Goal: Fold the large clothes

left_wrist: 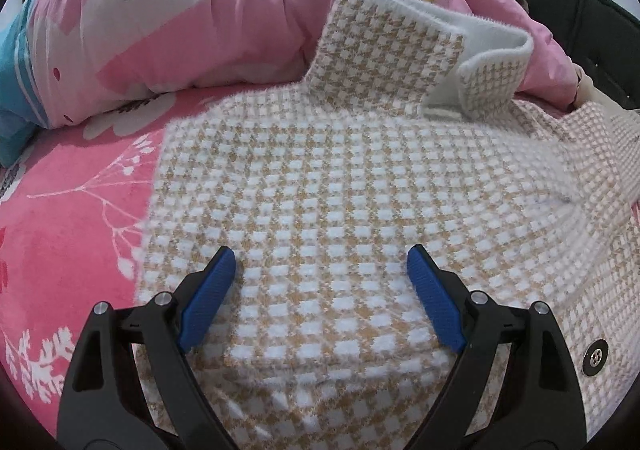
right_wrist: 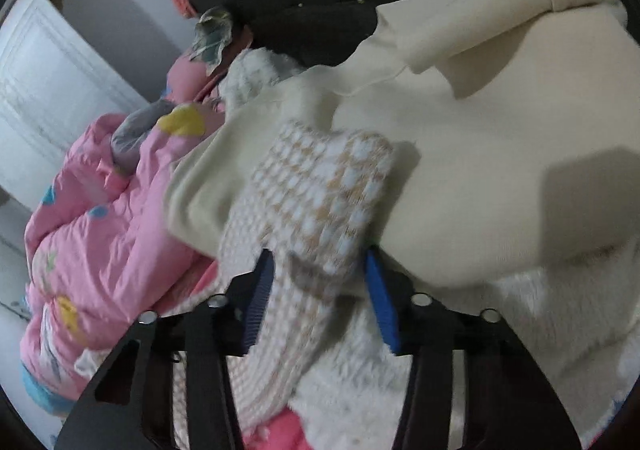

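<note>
Bedroom scene: a bed with a pink floral sheet (left_wrist: 68, 186) is used as the work surface, with a bunched pink quilt (left_wrist: 192, 22) piled along its far side and a dark headboard (left_wrist: 592, 22) seen at the far right of the left wrist view. On the sheet the checked tan-and-white coat (left_wrist: 340, 186) is laid out mostly flat, body spread, collar (left_wrist: 408, 46) propped up against the quilt, and a snap button (left_wrist: 596, 357) visible near its right edge. The left claw (left_wrist: 320, 270) is held over the lower body panel with its blue pads spread wide apart; nothing is gripped, and contact with the fabric cannot be confirmed. In the right wrist view, a white panelled door (right_wrist: 44, 90) is seen at the left, then the same quilt, then a cream garment (right_wrist: 480, 150) heaped on white fluffy fabric (right_wrist: 540, 330). The right claw (right_wrist: 320, 290) is seen with a checked sleeve (right_wrist: 320, 202) passing between its fingers, cuff end folded over ahead of the tips; the frame is motion-blurred, the gap between pads looks fairly wide, so clamped or loose cannot be told. Progress is judged early: coat is spread, one sleeve is apparently being brought in, and no body fold is visible. Remaining, by estimate: both sleeves laid across, then the body folded.
</note>
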A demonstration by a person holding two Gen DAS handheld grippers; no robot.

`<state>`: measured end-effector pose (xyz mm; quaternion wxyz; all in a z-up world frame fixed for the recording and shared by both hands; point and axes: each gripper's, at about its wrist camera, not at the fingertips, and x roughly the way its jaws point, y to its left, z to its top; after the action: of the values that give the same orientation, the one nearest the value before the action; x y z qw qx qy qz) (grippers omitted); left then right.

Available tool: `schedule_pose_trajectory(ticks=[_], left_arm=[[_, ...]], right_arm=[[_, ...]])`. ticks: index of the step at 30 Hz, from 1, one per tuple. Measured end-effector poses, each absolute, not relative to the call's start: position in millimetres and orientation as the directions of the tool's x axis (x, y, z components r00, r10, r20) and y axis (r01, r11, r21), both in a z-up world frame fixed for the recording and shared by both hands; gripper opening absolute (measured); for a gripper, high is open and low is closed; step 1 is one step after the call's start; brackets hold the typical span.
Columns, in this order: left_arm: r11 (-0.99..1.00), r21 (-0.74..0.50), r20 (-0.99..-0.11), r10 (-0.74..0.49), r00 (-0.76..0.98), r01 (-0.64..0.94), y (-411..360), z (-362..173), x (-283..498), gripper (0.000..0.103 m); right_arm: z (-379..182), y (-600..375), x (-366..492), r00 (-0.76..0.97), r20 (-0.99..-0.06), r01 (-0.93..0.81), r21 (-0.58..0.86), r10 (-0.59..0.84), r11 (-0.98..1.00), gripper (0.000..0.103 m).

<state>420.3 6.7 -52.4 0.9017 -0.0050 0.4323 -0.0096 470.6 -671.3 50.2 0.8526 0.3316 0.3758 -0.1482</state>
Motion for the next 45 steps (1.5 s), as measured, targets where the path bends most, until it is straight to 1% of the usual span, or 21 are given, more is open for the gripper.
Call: schedule_pose_trajectory(ticks=[3,5,11,14,18,21,26,28,33,36,38,39,41,42,43,44,45], left_arm=[[1.0,-0.022,-0.779,-0.025,0.626,0.013,7.9,-53.8,420.7,0.084],[1.0,-0.021,-0.78,-0.024,0.626,0.012,7.6,-53.9,420.5,0.084],[1.0,-0.021,-0.782,-0.024,0.622,0.012,7.4,-56.5,423.6,0.085],[1.0,-0.02,-0.782,-0.023,0.623,0.012,7.7,-56.0,423.5,0.085],[1.0,-0.021,-0.783,-0.024,0.622,0.013,8.0,-56.3,424.3,0.085],[1.0,-0.02,-0.782,-0.023,0.622,0.012,7.5,-56.1,423.8,0.085],[1.0,-0.023,-0.782,-0.025,0.622,0.011,8.2,-54.5,423.4,0.085],[0.999,-0.034,-0.782,-0.033,0.623,0.009,9.6,-53.6,422.9,0.085],[0.994,-0.107,-0.785,-0.074,0.615,-0.017,24.6,-35.7,408.6,0.082],[0.987,-0.159,-0.768,-0.109,0.631,-0.023,44.7,-17.4,387.2,0.082],[0.979,-0.2,-0.749,-0.135,0.649,-0.027,62.6,-5.4,369.0,0.082],[0.976,-0.214,-0.743,-0.144,0.653,-0.029,70.5,-1.7,360.9,0.082],[0.969,-0.244,-0.734,-0.165,0.658,-0.028,87.4,3.9,343.9,0.082],[0.967,-0.255,-0.734,-0.175,0.657,-0.028,94.9,4.5,336.7,0.082],[0.965,-0.262,-0.734,-0.181,0.655,-0.027,99.6,5.0,330.3,0.082],[0.961,-0.276,-0.733,-0.194,0.652,-0.025,106.7,4.9,322.2,0.082],[0.959,-0.284,-0.733,-0.201,0.65,-0.024,111.2,4.2,318.3,0.082]], right_arm=[[53.3,-671.2,469.9,0.69,-0.724,0.492,0.448,-0.021,0.747,0.024],[63.5,-664.4,463.2,0.71,-0.704,0.47,0.44,-0.031,0.765,0.022],[116.4,-624.8,440.2,0.74,-0.667,0.388,0.316,-0.088,0.866,0.021],[136.3,-618.8,430.6,0.75,-0.654,0.382,0.3,-0.103,0.874,0.021],[176.9,-599.9,410.3,0.804,-0.588,0.326,0.31,-0.089,0.893,0.02],[211.1,-565.3,396.5,0.844,-0.533,0.245,0.273,-0.066,0.93,0.02],[261.1,-481.3,379.0,0.888,-0.459,0.071,0.189,0.024,0.979,0.019],[271.4,-450.7,376.1,0.895,-0.44,0.008,0.184,0.075,0.983,0.019],[280.5,-354.3,376.2,0.88,-0.414,-0.168,0.188,0.233,0.968,0.019],[268.2,-280.5,382.1,0.848,-0.41,-0.286,0.181,0.337,0.941,0.019],[254.1,-239.0,384.8,0.822,-0.419,-0.345,0.175,0.387,0.922,0.019],[238.9,-210.1,389.8,0.787,-0.44,-0.391,0.189,0.434,0.901,0.019],[192.6,-150.3,401.4,0.68,-0.531,-0.475,0.208,0.507,0.855,0.021],[168.7,-129.0,407.5,0.622,-0.581,-0.501,0.219,0.524,0.837,0.028],[135.5,-103.8,413.8,0.527,-0.658,-0.531,0.239,0.538,0.813,0.035],[117.0,-91.9,416.6,0.475,-0.7,-0.541,0.246,0.534,0.804,0.044],[88.3,-79.0,420.3,0.41,-0.756,-0.544,0.246,0.51,0.802,0.045]])
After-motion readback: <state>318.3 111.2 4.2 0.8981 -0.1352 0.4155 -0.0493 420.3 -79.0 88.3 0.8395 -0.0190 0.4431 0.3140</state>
